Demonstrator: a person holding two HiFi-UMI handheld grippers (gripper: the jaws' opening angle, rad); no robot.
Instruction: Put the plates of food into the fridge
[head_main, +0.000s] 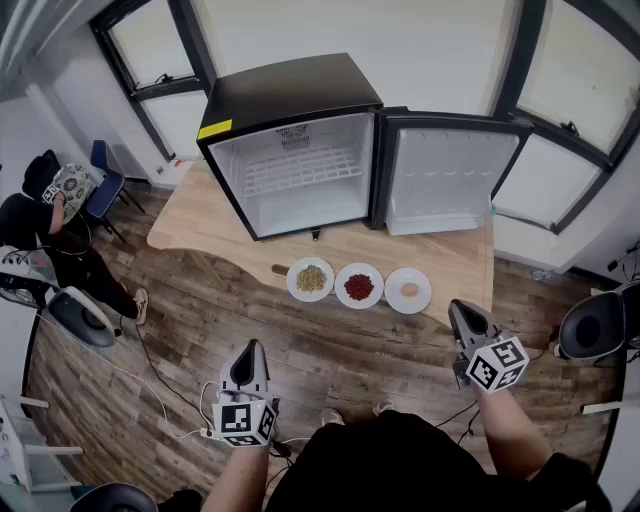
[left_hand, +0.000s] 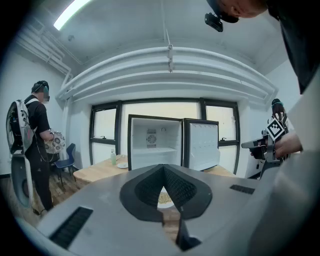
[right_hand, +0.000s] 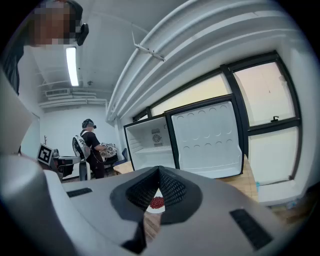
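The fridge (head_main: 300, 160) stands at the back of the bench (head_main: 190, 225) with its door (head_main: 445, 175) swung wide to the right, so the bare white inside and its wire shelf (head_main: 300, 168) are ready to take the food. Three plates sit in a close row on the bench's near edge, just in front of the fridge: the plate of grains (head_main: 310, 279) on the left, the plate of red food (head_main: 358, 286) in the middle and the plate with a pale round item (head_main: 408, 290) on the right. Lined up at the edge like this, they look easy to reach, and none has been lifted yet. The left gripper (head_main: 250, 348) hangs over the floor, well short of the bench. Its jaws are together and empty, and it is aimed toward the plate of grains. The right gripper (head_main: 460, 308) is nearer, by the bench's near right edge and close to the plate with a pale round item. Its jaws are closed on nothing, and it looks toward the plate of red food. Both must open before any plate can be taken.
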